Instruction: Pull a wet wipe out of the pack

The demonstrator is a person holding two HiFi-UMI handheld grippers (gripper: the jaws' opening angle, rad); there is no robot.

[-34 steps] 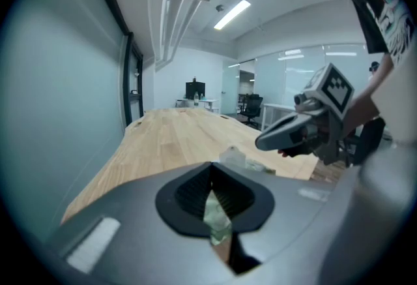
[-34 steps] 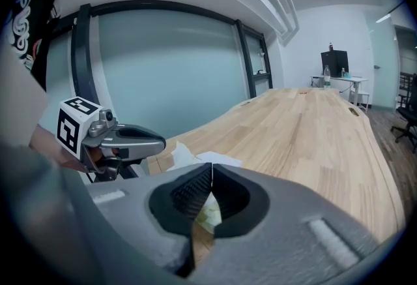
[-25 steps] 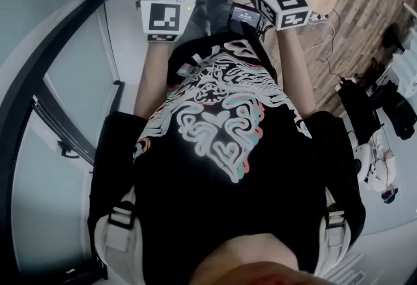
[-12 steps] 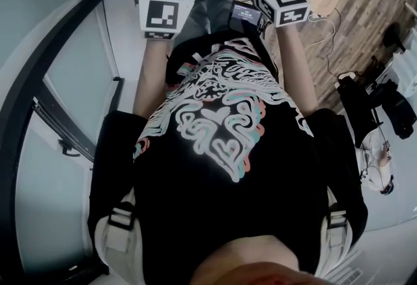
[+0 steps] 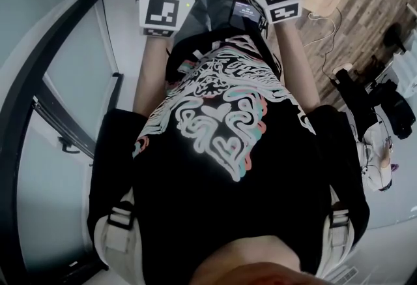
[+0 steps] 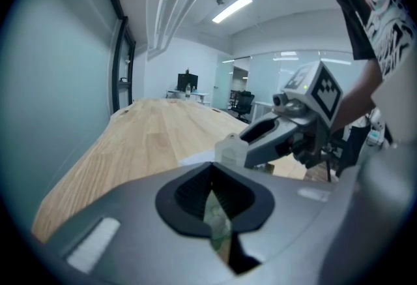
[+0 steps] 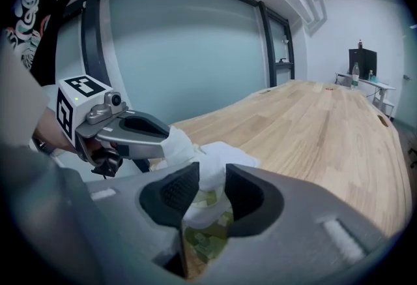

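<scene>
**Q:** Pose of the hands?

**A:** Both my forearms reach forward to the near edge of the desk (image 7: 313, 127), and the two grippers slant down with their tips converging. My left gripper (image 6: 210, 176) is closed on a thin edge of the pack (image 7: 205, 238). My right gripper (image 7: 208, 176) has just been opening. Its jaws stand apart with the wet wipe (image 7: 225, 156) between them.

**Q:** Appearance of the pack and wipe?

**A:** The pack is green and patterned, and shows low between my right jaws. The wipe is white and crumpled. It rises from the pack's top and touches the left gripper's tip.

**Q:** Counts?

**A:** There are two grippers, each with one marker cube (image 5: 159, 13), plus one pack and one wipe showing.
</scene>
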